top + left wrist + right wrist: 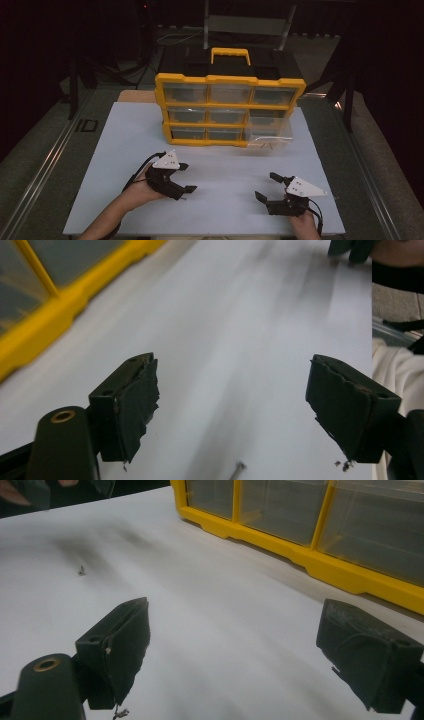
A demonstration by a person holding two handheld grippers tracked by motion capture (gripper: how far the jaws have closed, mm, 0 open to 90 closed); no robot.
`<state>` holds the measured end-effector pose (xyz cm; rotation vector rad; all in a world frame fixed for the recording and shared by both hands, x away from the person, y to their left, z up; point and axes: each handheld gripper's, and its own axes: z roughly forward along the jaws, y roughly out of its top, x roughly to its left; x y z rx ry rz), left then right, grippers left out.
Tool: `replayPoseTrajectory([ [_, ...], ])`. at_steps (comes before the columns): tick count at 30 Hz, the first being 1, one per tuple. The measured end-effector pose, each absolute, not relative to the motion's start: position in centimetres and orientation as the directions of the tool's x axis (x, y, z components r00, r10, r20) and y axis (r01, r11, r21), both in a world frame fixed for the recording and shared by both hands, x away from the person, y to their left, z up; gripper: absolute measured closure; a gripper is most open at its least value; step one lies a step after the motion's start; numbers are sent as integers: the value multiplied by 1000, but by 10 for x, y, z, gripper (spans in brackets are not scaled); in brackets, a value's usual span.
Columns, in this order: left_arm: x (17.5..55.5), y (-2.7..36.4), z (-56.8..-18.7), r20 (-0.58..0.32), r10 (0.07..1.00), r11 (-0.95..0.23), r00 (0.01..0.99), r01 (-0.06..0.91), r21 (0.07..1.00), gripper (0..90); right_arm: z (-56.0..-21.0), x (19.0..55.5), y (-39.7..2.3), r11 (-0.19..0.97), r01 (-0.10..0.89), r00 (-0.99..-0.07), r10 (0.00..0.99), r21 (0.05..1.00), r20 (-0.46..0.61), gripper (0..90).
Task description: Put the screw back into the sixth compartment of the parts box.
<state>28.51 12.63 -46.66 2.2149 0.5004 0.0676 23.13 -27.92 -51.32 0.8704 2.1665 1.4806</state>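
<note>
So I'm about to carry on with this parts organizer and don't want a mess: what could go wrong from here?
The clear drawer at the organizer's lower right sticks out, so a knock could tip it out. A tiny screw lies loose on the white table near the open left gripper; it may get swept off. The right gripper is open too.

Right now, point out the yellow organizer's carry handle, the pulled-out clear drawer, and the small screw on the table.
carry handle (230, 51), high view, on its top bar.
pulled-out clear drawer (268, 132), high view, on its front wall, at the organizer's lower right.
small screw (81, 570), right gripper view, on its body, lying on the white table.
</note>
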Motion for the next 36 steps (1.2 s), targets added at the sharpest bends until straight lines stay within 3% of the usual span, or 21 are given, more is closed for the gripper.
replayPoseTrajectory([
  [16, 277, 135, -506, -141, 268, -688, 953, 291, 665, 544, -513, 231, -279, 258, 278, -739, 673, 925, 34, 139],
  [27, 279, 132, -517, -94, 244, -740, 965, 248, 625, 675, -513, 231, -279, 254, 280, -739, 673, 926, 39, 139],
  [30, 279, 133, -517, -70, 243, -743, 967, 232, 628, 747, -513, 231, -279, 254, 282, -738, 673, 925, 40, 139],
  [36, 278, 129, -516, -38, 221, -766, 974, 198, 612, 776, -513, 231, -279, 257, 281, -739, 672, 925, 38, 139],
])
